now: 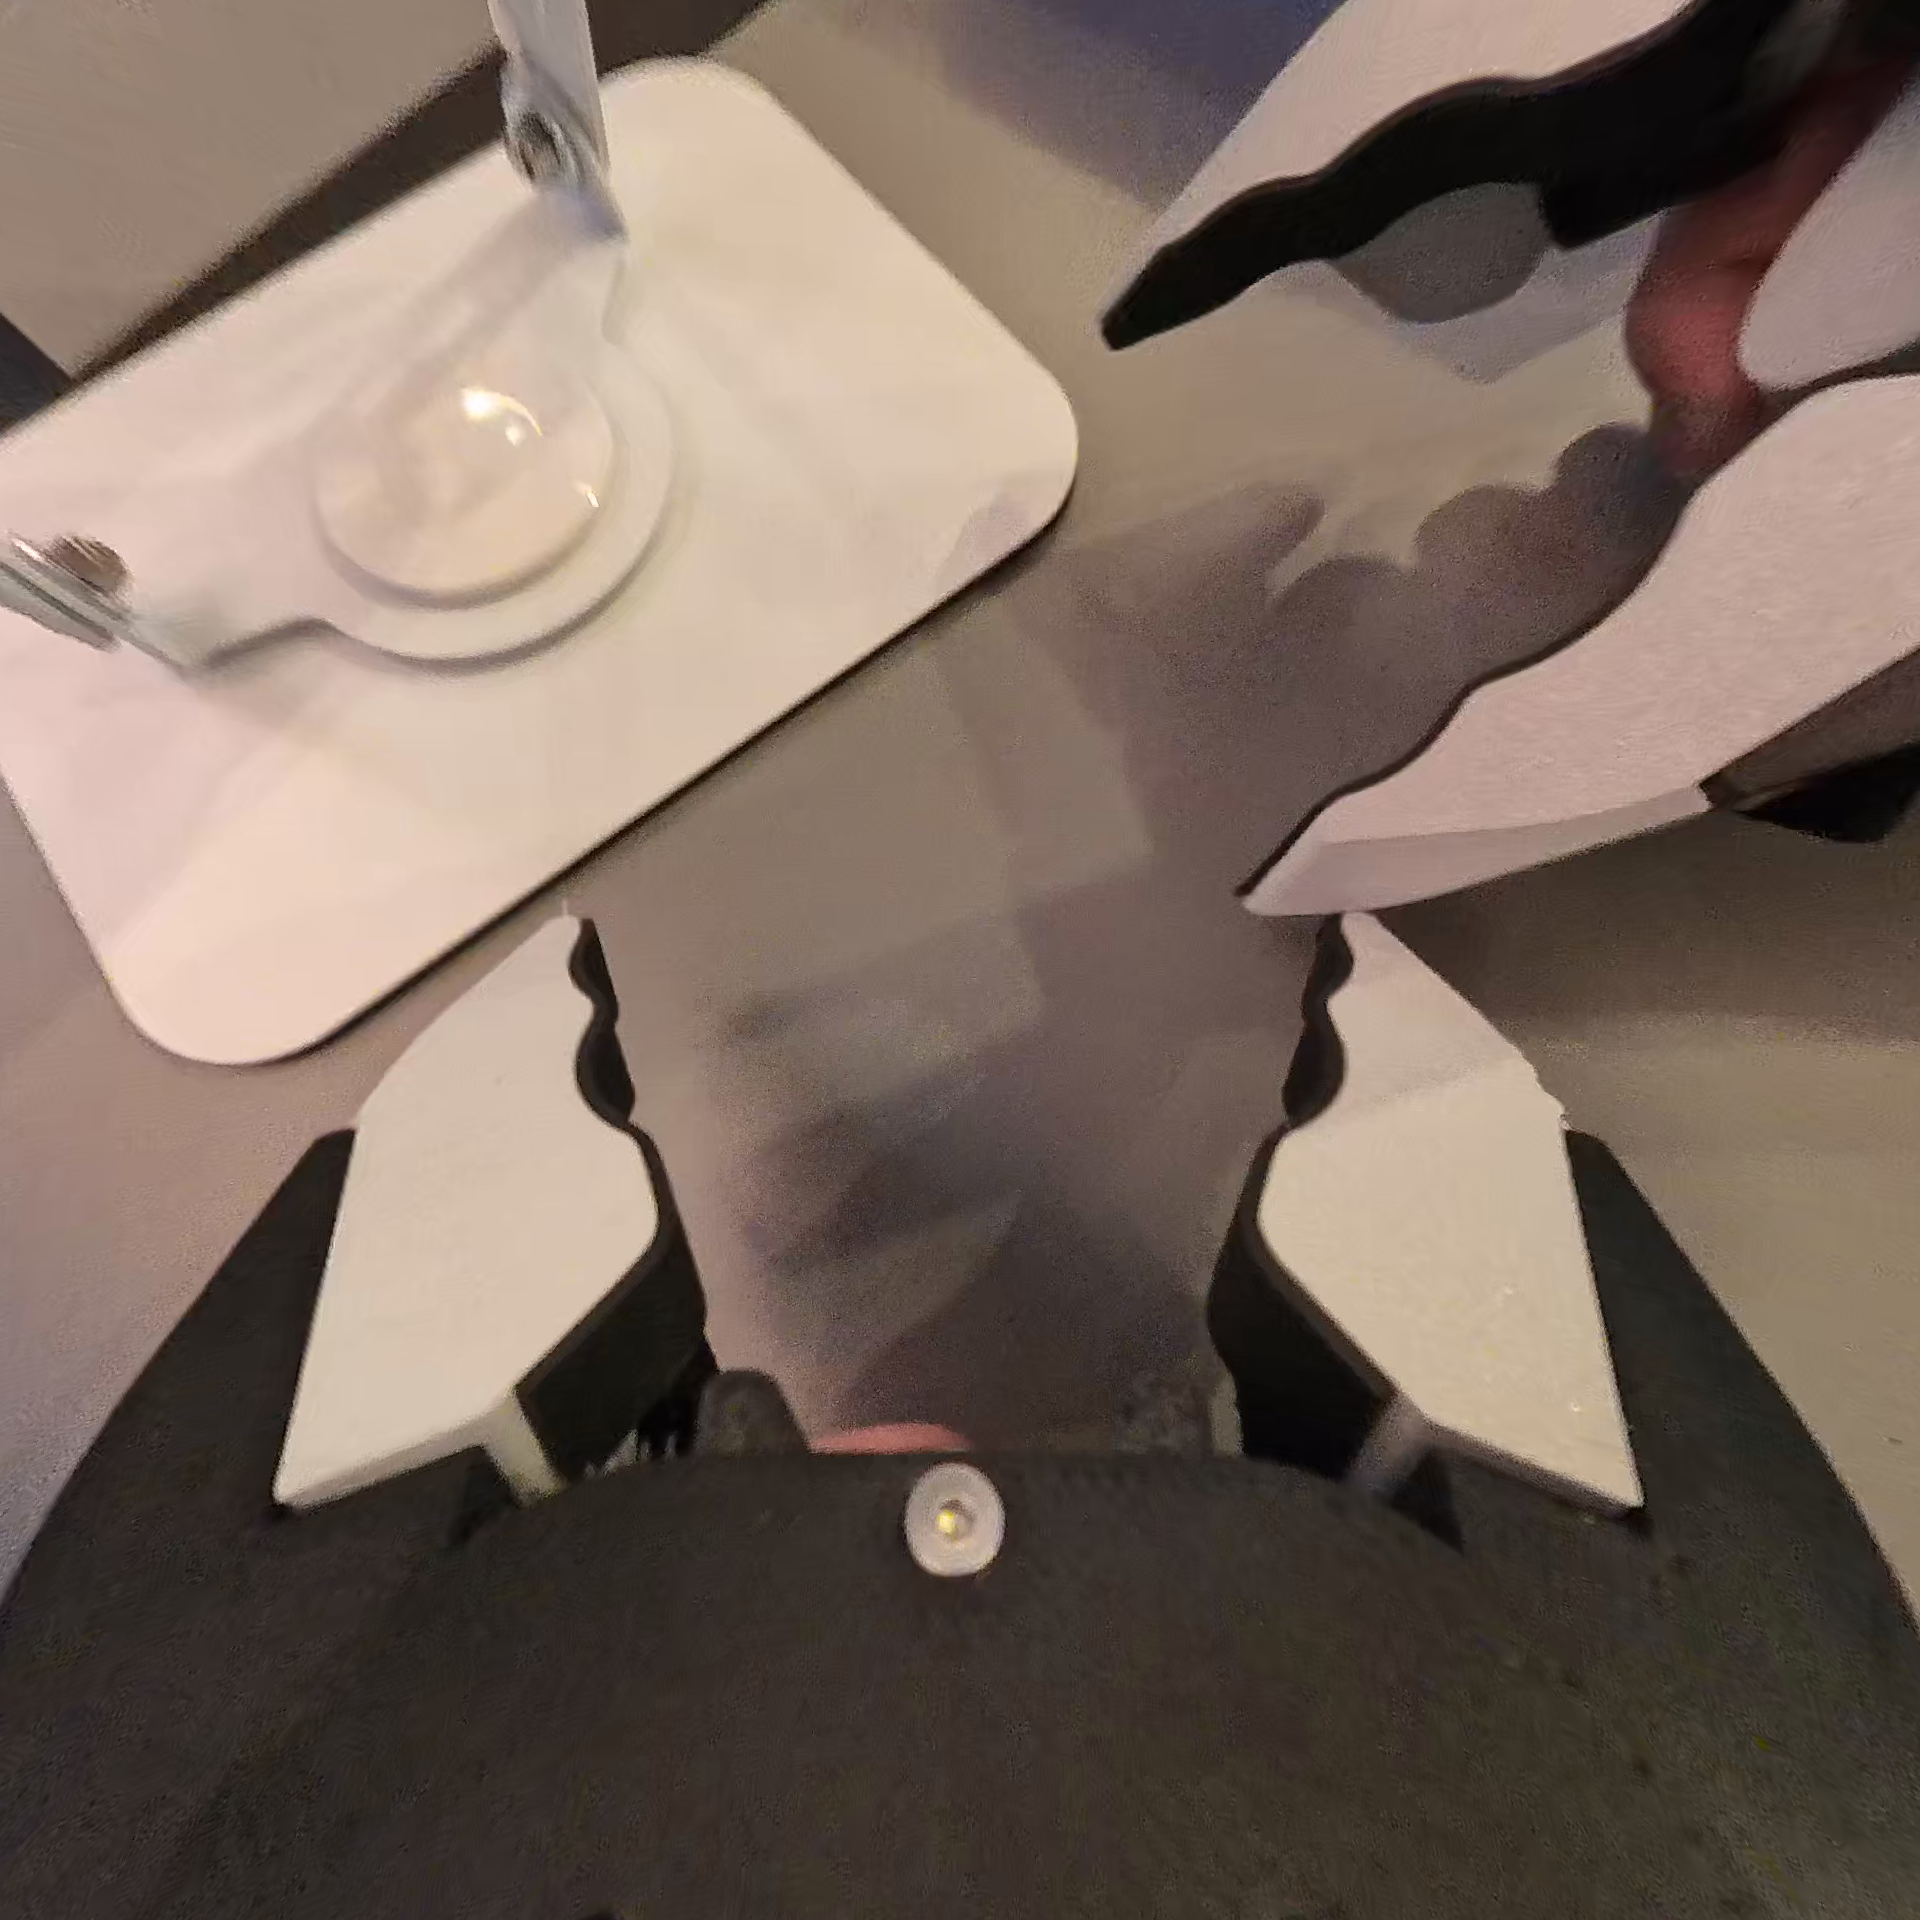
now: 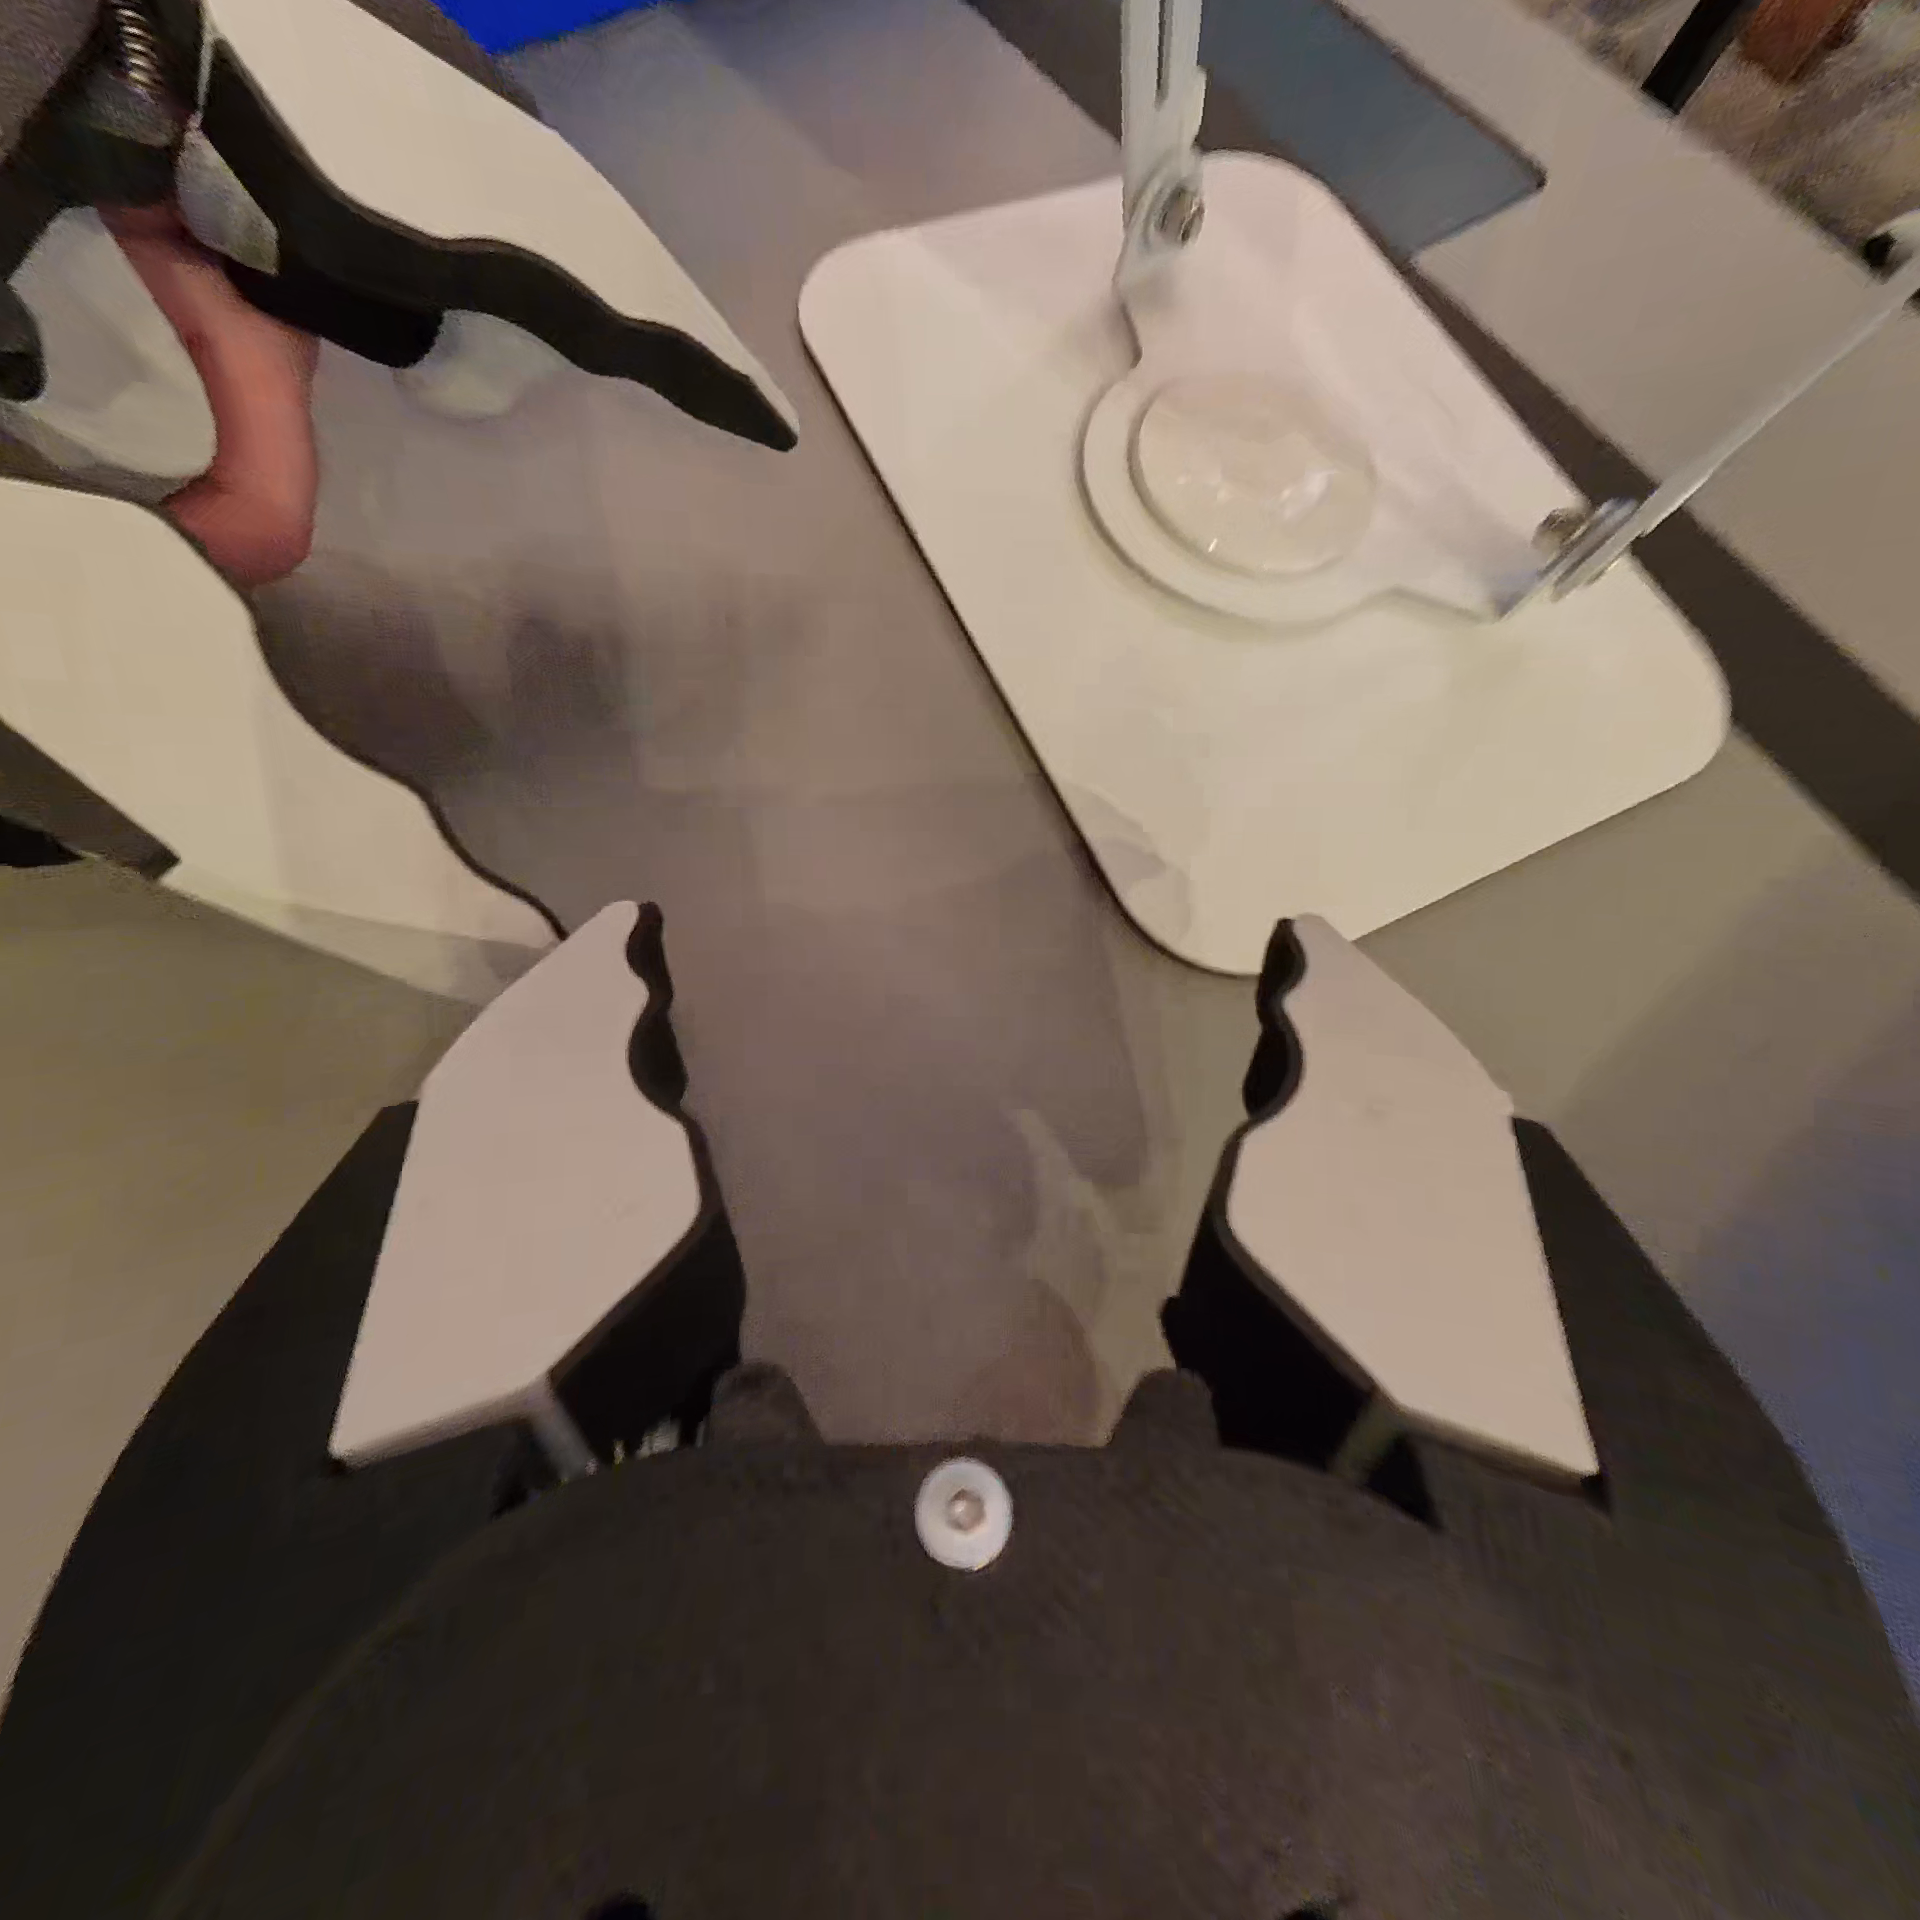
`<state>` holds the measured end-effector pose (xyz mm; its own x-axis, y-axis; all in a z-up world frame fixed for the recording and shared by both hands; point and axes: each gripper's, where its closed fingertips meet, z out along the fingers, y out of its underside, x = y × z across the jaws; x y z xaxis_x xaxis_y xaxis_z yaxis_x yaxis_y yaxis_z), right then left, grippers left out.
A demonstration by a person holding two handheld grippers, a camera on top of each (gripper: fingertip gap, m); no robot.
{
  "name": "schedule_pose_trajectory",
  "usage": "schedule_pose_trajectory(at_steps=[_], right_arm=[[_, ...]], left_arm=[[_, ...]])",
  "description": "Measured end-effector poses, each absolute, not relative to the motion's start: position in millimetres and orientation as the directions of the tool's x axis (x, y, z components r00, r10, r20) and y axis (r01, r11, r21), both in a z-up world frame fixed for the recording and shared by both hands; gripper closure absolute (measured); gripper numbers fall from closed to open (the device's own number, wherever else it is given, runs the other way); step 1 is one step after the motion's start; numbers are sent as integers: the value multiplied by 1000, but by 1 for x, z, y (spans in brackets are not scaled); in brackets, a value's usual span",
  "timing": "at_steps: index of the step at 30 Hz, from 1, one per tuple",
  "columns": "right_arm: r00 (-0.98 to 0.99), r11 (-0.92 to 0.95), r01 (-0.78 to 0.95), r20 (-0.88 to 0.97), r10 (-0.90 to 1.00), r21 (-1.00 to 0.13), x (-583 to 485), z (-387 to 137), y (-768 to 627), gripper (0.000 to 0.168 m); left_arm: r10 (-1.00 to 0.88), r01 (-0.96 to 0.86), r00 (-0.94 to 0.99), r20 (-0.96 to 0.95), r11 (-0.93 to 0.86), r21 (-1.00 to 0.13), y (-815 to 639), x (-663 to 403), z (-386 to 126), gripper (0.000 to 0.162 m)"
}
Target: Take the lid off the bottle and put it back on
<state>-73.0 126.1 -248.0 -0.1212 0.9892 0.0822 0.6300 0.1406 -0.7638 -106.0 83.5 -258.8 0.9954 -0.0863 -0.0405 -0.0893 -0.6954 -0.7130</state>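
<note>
Nowhere on the tabletop [image 1: 1558, 1039] that either wrist view covers is there a bottle or a lid. The task's thing is out of both pictures, so where it stands cannot be told from here.

The landmark that does show is a white rounded base plate [image 1: 260, 831] lying flat on the grey surface, with a clear dome [image 1: 478, 478] seated in a ring near its middle and clear struts [image 1: 551, 104] rising from it. Both sets of tongs hang just beside that plate, on its near side, over bare grey surface.

The left tongs [image 1: 956, 935] are spread wide with nothing between the fingers. The right tongs [image 2: 961, 925] are likewise spread and empty. Each shows in the other's view as well, angled in toward the same patch beside the plate, the tips near each other but apart. A bit of a person's hand [image 2: 249, 436] shows on the left tongs' grip in the right wrist view.

As for progress, my reading is that nothing of the task shows as under way: no bottle steadied, no lid gripped. Whether unscrewing and replacing are all ahead or already finished, these pictures do not settle. Both views are somewhat blurred.
</note>
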Motion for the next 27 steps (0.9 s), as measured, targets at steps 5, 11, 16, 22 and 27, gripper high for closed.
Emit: schedule_pose_trajectory(at_steps=[5,11,16,22,27], right_arm=[[-165,132,719,16,986,-682,-61,-273,127,61],[-167,131,722,13,986,-679,-62,-274,128,58],[-182,144,718,15,983,-681,-61,-273,127,59],[-202,159,714,16,979,-682,-60,-273,126,61],[-210,165,712,17,978,-683,-60,-273,126,62]], left_arm=[[-106,-94,994,-22,-747,-658,82,-103,-273,48],[-121,-94,993,-4,-751,-654,82,-102,-274,46],[-122,-94,993,-4,-750,-655,82,-101,-275,46],[-121,-95,993,-6,-749,-656,81,-101,-275,46],[-122,-95,993,-6,-745,-660,82,-102,-274,52]])
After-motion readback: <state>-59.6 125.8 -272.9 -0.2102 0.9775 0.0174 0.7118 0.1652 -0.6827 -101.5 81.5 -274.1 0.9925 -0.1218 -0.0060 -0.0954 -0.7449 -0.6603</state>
